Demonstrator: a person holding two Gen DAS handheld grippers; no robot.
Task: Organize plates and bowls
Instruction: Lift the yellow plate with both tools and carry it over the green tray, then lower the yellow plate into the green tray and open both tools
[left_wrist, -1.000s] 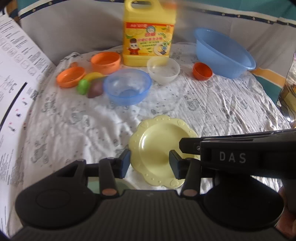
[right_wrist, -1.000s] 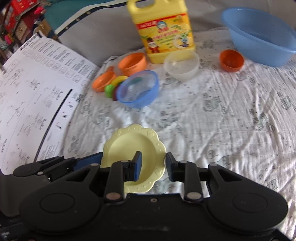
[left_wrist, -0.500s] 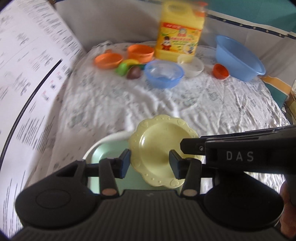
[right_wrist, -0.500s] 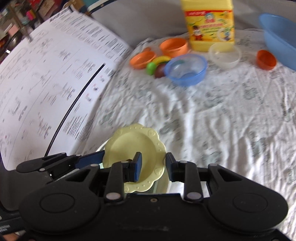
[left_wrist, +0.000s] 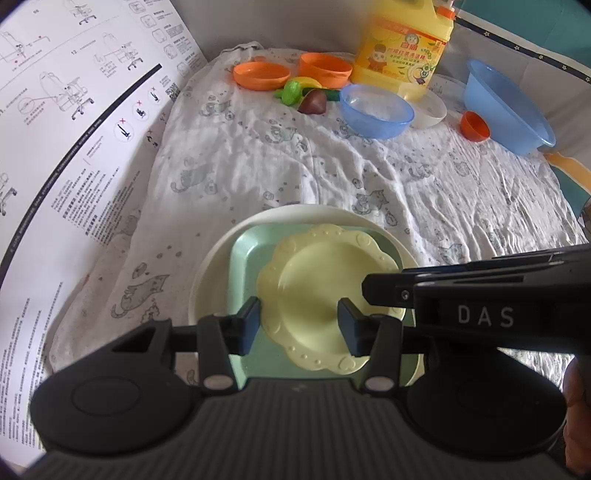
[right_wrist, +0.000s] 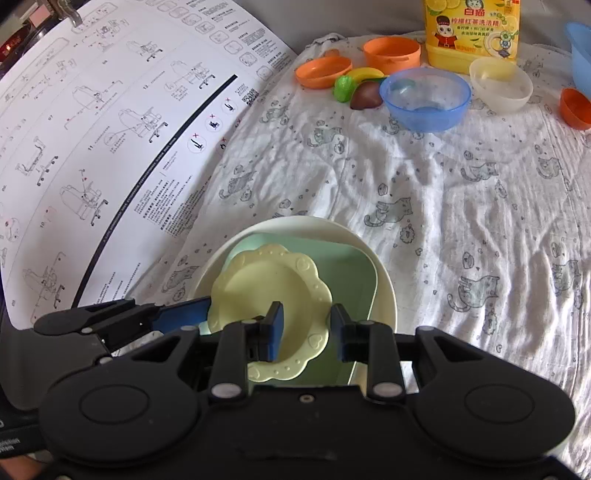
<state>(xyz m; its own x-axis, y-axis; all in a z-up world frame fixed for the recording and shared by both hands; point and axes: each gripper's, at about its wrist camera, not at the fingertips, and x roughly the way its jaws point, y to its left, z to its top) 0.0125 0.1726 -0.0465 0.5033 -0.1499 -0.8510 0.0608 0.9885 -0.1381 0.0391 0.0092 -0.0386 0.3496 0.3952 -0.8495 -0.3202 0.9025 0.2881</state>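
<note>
A pale yellow scalloped plate (left_wrist: 314, 280) (right_wrist: 258, 291) rides between my two grippers, just over a green square plate (left_wrist: 247, 258) (right_wrist: 343, 266) that lies in a white round plate (left_wrist: 210, 273) (right_wrist: 384, 288). I cannot tell whether the yellow plate touches the green one. My left gripper (left_wrist: 299, 323) has its jaws apart, its left pad against the plate's left rim. My right gripper (right_wrist: 304, 332) also has its jaws apart, with the plate's right rim beside its right pad. A blue finger (right_wrist: 184, 314) of the left gripper meets the left rim.
At the far end of the cat-print cloth (left_wrist: 406, 192) stand a blue bowl (left_wrist: 375, 110), a clear bowl (left_wrist: 430, 109), two orange dishes (left_wrist: 325, 68), a small orange cup (left_wrist: 474, 125), a blue basin (left_wrist: 506, 107), a yellow detergent jug (left_wrist: 402, 48) and toy fruit (left_wrist: 303, 96). A printed sheet (left_wrist: 74, 129) rises on the left.
Both grippers carried the yellow plate back and to the left, from bare cloth to above the green and white plates. The bowls now look farther off. Jaw gaps are unchanged.
</note>
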